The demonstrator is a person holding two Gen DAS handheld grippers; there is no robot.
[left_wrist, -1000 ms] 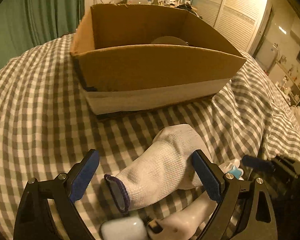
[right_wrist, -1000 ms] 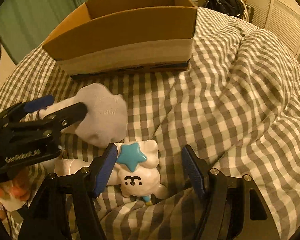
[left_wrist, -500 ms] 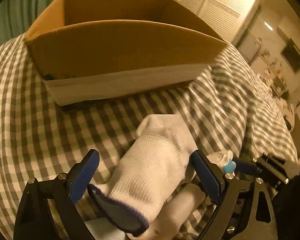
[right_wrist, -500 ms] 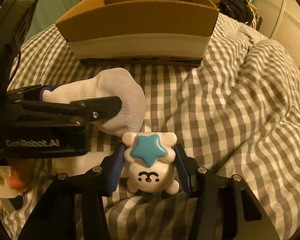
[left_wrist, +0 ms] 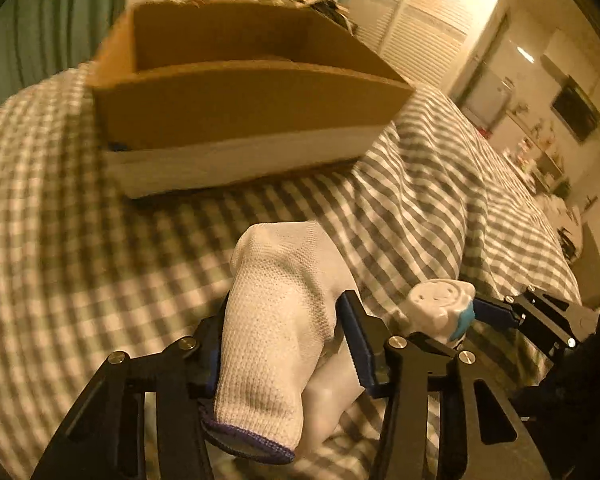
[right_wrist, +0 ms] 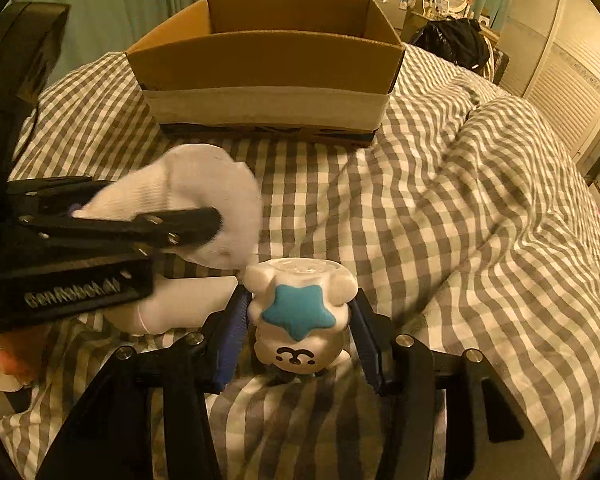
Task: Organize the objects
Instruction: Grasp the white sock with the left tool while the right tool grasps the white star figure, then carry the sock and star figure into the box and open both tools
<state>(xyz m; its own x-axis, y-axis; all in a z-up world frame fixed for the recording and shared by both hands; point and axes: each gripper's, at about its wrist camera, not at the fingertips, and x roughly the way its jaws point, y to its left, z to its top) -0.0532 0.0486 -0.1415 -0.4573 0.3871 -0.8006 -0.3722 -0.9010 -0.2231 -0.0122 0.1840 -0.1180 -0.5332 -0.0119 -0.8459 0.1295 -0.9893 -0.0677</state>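
Note:
A white sock with a dark cuff (left_wrist: 284,252) sits between the blue pads of my left gripper (left_wrist: 286,300), whose jaws are closing and press on it; its toe sticks out forward. A white plush toy with a teal star (right_wrist: 296,316) is held off the bedcover in my right gripper (right_wrist: 300,294), shut on its sides. The toy (left_wrist: 440,308) also shows at the right of the left wrist view. The sock (right_wrist: 204,192) hangs just left of the toy. An open cardboard box (right_wrist: 268,64) stands ahead on the bed; the same box (left_wrist: 240,100) is in the left wrist view.
A grey-and-white checked bedcover (right_wrist: 460,240) lies in folds to the right. Another white soft item (right_wrist: 180,308) lies under the left gripper. An orange-and-white thing (right_wrist: 4,360) sits at the lower left. A black bag (right_wrist: 452,44) lies behind the box.
The left jaws have come in from wide apart onto the sock. The right jaws closed on the star toy and raised it. Both views have swung up towards the box.

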